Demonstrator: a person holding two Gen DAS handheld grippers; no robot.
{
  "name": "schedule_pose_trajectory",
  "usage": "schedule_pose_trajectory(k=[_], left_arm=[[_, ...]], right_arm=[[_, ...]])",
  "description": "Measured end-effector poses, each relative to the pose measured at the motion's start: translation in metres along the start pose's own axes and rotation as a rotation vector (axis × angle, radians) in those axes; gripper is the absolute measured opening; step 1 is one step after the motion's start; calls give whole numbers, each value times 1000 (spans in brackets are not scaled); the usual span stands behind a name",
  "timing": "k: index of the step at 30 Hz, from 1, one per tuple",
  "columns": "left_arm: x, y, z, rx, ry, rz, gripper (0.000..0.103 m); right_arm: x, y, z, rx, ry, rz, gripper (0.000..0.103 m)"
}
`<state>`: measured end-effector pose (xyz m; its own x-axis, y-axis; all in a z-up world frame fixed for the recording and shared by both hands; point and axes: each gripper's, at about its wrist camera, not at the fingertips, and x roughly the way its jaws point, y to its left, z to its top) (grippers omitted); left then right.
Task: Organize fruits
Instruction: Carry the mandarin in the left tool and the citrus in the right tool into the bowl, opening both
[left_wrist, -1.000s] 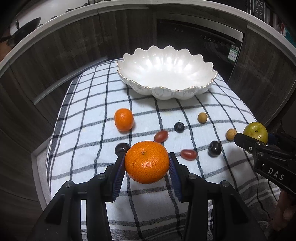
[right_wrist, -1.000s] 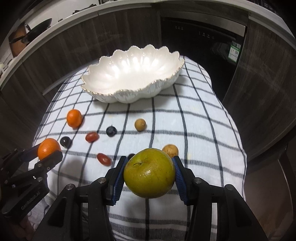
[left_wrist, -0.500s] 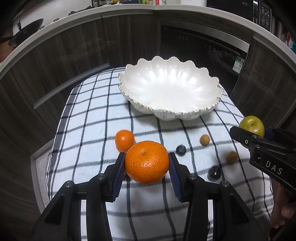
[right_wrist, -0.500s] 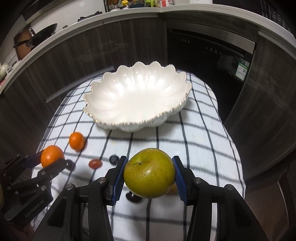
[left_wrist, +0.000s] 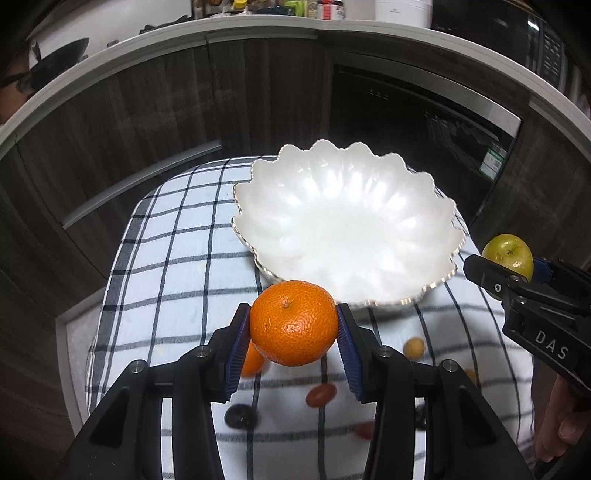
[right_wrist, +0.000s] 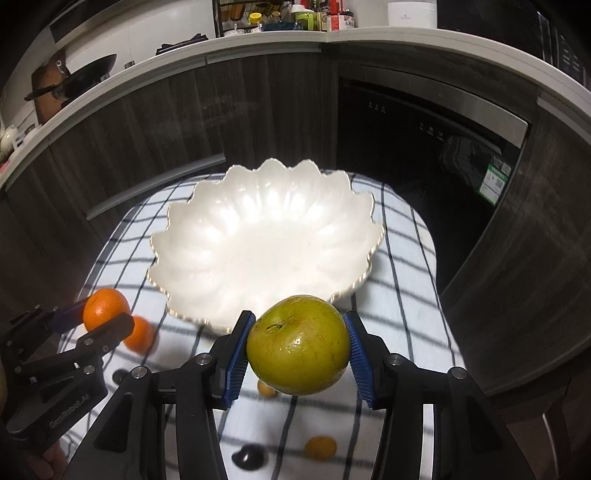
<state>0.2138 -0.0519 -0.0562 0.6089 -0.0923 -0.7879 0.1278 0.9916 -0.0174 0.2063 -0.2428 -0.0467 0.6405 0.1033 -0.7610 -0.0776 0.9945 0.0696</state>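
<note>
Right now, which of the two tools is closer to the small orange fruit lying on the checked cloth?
The left tool. It hangs directly above the small orange fruit, holding the large orange. The right tool, holding the green apple, is further off, to its right.

A large orange (left_wrist: 293, 323) and a green apple (right_wrist: 298, 345) hang above the scalloped white bowl's (left_wrist: 347, 225) near rim.

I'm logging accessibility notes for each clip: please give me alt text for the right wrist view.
The right gripper holds a green apple above a checked cloth, just short of an empty white scalloped bowl. At far left, the left gripper holds an orange; small fruits lie scattered on the cloth below, in front of dark kitchen cabinets.
</note>
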Motion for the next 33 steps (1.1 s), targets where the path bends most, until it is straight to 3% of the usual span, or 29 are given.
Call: schedule_pose_trajectory(k=[12, 21, 33], left_arm=[[19, 8, 41, -17, -25, 14, 45], [42, 11, 71, -7, -39, 33, 45], [83, 18, 80, -32, 29, 35, 45]], right_arm=[[21, -1, 40, -22, -26, 8, 50], [54, 0, 70, -46, 11, 10, 50], [93, 6, 84, -92, 50, 6, 50]])
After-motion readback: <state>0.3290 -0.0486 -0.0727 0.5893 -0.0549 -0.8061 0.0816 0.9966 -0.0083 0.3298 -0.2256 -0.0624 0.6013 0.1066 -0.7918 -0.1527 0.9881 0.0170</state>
